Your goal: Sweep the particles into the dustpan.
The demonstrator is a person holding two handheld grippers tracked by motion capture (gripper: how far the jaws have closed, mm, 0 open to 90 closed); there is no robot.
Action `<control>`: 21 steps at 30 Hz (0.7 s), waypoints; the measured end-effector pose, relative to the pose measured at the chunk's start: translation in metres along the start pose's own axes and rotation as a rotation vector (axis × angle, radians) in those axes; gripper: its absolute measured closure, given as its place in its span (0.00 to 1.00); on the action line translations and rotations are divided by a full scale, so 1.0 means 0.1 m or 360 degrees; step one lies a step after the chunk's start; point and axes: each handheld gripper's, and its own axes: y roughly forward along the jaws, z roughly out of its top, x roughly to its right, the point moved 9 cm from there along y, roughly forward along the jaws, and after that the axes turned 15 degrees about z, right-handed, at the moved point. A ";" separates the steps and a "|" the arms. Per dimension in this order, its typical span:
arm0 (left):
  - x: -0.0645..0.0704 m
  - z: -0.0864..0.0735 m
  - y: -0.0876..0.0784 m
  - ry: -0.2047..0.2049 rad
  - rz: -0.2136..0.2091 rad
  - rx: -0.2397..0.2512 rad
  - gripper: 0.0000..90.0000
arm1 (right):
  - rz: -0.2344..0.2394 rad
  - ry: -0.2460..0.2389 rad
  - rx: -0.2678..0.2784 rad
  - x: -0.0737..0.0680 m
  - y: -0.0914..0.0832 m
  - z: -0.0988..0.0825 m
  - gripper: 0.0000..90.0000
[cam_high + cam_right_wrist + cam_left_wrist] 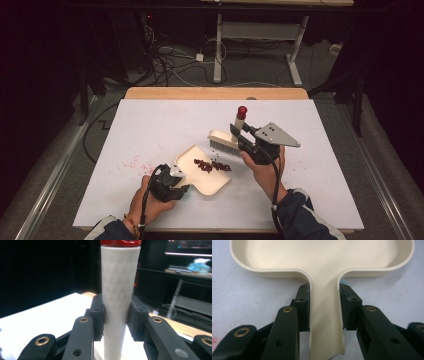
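A cream dustpan point(210, 175) lies on the white table with a small heap of dark red bits point(212, 165) in its tray. My left gripper point(176, 181) is shut on the dustpan's handle point(325, 322), its pads pressing both sides. A cream brush point(223, 140) with a pale handle point(120, 302) and a red cap point(242, 111) hangs just above the dustpan's far right edge. My right gripper point(245, 136) is shut on that handle, which stands nearly upright.
Fine red specks point(131, 162) are scattered on the white table point(150, 125) left of the dustpan, and a few lie to its right. A wooden strip point(215, 93) runs along the far edge. Cables and a desk frame point(260, 45) stand on the floor beyond.
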 end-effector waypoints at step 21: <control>0.03 0.01 0.02 -0.0006 0.0024 -0.0005 0.71 | -0.0131 -0.0148 -0.0220 -0.25 0.25 -0.31 0.78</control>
